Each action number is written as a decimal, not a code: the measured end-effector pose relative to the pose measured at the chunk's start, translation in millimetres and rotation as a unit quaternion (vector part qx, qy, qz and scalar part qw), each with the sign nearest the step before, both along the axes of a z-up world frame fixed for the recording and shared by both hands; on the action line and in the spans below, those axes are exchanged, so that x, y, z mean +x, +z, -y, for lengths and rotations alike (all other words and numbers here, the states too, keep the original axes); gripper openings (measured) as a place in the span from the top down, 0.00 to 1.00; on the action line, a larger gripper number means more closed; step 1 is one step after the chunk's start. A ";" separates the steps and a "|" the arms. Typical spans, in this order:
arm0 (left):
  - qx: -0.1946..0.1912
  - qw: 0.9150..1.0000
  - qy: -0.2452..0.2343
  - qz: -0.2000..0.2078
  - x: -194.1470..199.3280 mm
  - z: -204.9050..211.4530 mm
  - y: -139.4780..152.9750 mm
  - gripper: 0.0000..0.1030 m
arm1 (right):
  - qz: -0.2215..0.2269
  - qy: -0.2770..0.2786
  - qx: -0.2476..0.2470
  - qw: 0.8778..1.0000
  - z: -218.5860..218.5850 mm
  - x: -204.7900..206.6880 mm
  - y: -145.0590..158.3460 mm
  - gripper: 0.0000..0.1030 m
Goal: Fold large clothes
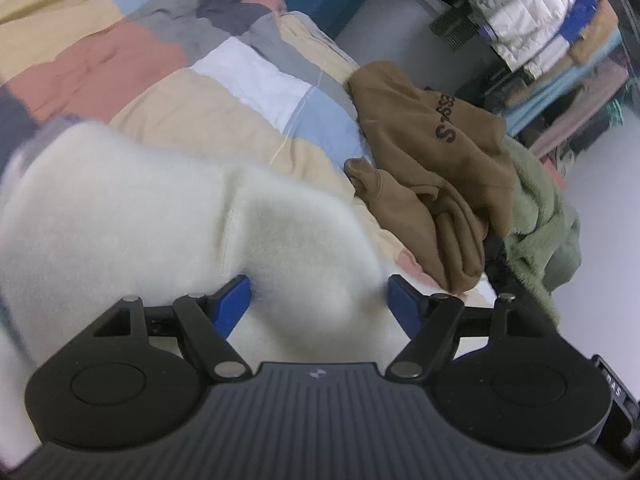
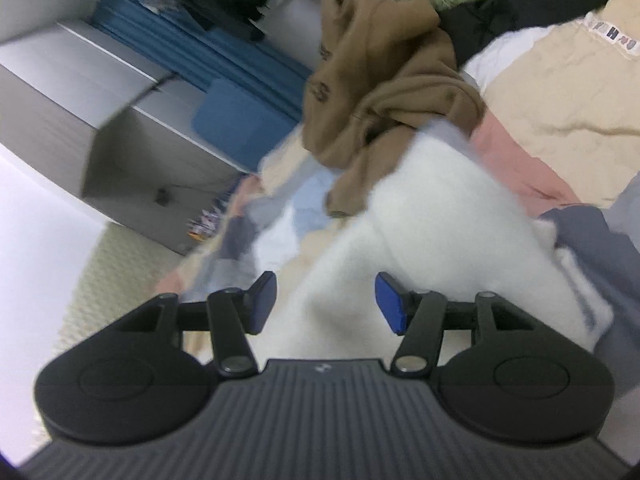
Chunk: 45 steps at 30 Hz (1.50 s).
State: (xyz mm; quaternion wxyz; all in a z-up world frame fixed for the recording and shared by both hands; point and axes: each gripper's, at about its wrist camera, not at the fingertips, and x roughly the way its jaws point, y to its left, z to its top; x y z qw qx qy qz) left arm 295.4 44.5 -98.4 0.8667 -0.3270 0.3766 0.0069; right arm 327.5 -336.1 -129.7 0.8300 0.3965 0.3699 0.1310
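Nearest in both wrist views is white fleece [image 1: 160, 208], a soft, pale garment lying on the bed's patchwork quilt [image 1: 168, 60]. The left tool [image 1: 318, 300] stands wide, its blue pads on either side of a raised hump of the fleece without pressing it; nothing is gripped. The right tool [image 2: 326, 300] is about half open and also empty, with the fleece [image 2: 420, 232] running up from between its pads toward the far right. In that view the garment's long axis seems to run away from the tool, slanting right, though blur softens its edges. Both hands sit right at the fleece, neither clearly nearer, so the coming move likely turns on each tool finding an edge or corner rather than the bulging middle. Farther off, a brown hoodie [image 1: 432, 152] lies crumpled at the quilt's far right edge, with green fleece [image 1: 540, 216] just beyond it. Past the bed, a rack [image 1: 560, 40] of stacked clothes stands far right.
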 end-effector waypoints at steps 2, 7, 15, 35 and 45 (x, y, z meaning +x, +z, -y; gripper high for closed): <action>0.022 1.000 -0.018 0.009 11.8 1.7 -5.9 0.23 | 0.000 0.012 -0.026 1.000 -5.2 10.1 -8.9 0.46; 0.050 0.998 -0.027 0.029 34.8 4.6 -24.8 0.23 | -0.005 0.028 -0.090 0.996 -19.4 34.9 -27.9 0.47; 0.063 0.997 -0.039 0.030 65.3 0.2 -40.8 0.23 | -0.015 0.039 -0.117 0.992 -29.8 64.1 -55.5 0.48; 0.158 0.981 -0.058 0.092 6.0 8.8 -4.5 0.20 | 0.061 0.027 -0.164 0.984 -14.9 22.3 -3.3 0.43; 0.213 0.973 -0.016 0.086 -1.8 -30.9 11.3 0.16 | 0.097 -0.007 -0.223 0.970 1.9 9.4 12.3 0.15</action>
